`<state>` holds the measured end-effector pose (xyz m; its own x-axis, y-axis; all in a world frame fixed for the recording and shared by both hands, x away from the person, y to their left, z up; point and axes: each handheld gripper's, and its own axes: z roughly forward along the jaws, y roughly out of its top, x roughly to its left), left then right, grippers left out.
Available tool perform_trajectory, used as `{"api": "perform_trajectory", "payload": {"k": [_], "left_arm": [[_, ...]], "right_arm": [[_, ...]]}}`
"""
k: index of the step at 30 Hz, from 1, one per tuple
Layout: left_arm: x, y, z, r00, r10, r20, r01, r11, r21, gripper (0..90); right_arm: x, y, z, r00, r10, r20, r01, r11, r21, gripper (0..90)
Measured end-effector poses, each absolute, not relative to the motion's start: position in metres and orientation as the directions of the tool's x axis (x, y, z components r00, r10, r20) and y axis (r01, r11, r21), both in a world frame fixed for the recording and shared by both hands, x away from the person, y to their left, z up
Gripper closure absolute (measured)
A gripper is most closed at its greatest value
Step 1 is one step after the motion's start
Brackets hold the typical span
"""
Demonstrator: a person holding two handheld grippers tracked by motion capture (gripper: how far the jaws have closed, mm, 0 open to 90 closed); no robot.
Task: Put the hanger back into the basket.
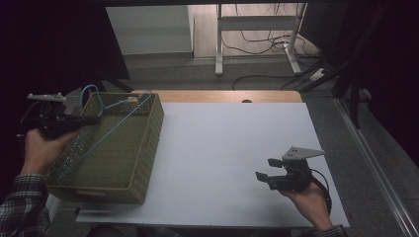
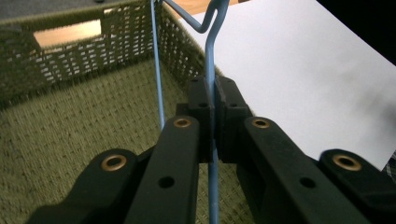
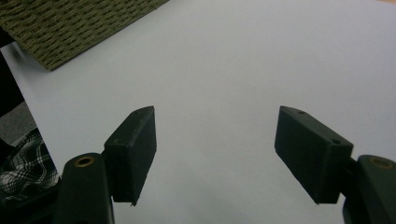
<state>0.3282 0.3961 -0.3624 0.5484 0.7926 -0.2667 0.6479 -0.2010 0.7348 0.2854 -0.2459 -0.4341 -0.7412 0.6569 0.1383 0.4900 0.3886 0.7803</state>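
Left claw [image 2: 214, 105]: clenched on the blue wire hanger [image 2: 211, 65]; the wire is seen pinched between the two black pads in the left gripper view, running up past them and down below them; in the high view the left claw [image 1: 91, 120] is held level above the left rim of the basket, gripped by the left hand [image 1: 42, 148].
Right claw [image 3: 215, 149]: released; the jaws are seen standing wide apart in the right gripper view with nothing but bare white surface between them; in the high view the right claw [image 1: 266, 170] is held low over the near right part of the worktop by the right hand [image 1: 309, 200]; a grey three-cornered plate is carried on top.
Blue wire hanger: in the high view the blue wire hanger [image 1: 111, 123] is seen lying slantwise over the basket; its hook end is raised at the far left corner, and one long straight run is stretched from the far right rim down toward the near left wall; whether the lower end touches the basket floor cannot be told.
Basket [image 1: 143, 148]: olive green, woven, rectangular, open-topped; placed on the left part of the worktop, its left side overhanging the white surface; a handle slot is noted in the far wall in the left gripper view.
Worktop [image 1: 232, 143]: white sheet over a wooden top, a strip of wood being visible at the far edge.
Person: plaid sleeve [image 1: 22, 205] noted at the left forearm.
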Motion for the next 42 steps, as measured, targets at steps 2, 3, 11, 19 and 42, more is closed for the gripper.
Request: {"api": "perform_trajectory", "payload": {"k": [2,3,11,19,42], "left_arm": [[0.329,0.399,-0.369,0.547,0.791,-0.275,0.651,-0.195,0.734,87.7],[0.33,0.4,-0.373,0.547,0.789,-0.279,0.652,-0.192,0.734,87.7],[0.341,0.4,-0.411,0.529,0.787,-0.316,0.678,-0.168,0.715,87.6],[0.348,0.4,-0.444,0.453,0.829,-0.328,0.744,-0.148,0.652,87.6],[0.287,0.368,-0.411,0.448,0.877,-0.176,0.609,-0.155,0.778,20.0]], "right_arm": [[0.286,-0.246,-0.435,-0.739,0.659,0.138,0.493,0.39,0.777,29.0],[0.286,-0.246,-0.435,-0.74,0.659,0.138,0.493,0.392,0.777,29.0],[0.287,-0.245,-0.439,-0.742,0.658,0.133,0.496,0.404,0.769,28.8],[0.287,-0.243,-0.443,-0.747,0.655,0.119,0.494,0.426,0.758,28.8],[0.282,-0.246,-0.436,-0.731,0.677,0.081,0.476,0.421,0.772,17.2]]}}
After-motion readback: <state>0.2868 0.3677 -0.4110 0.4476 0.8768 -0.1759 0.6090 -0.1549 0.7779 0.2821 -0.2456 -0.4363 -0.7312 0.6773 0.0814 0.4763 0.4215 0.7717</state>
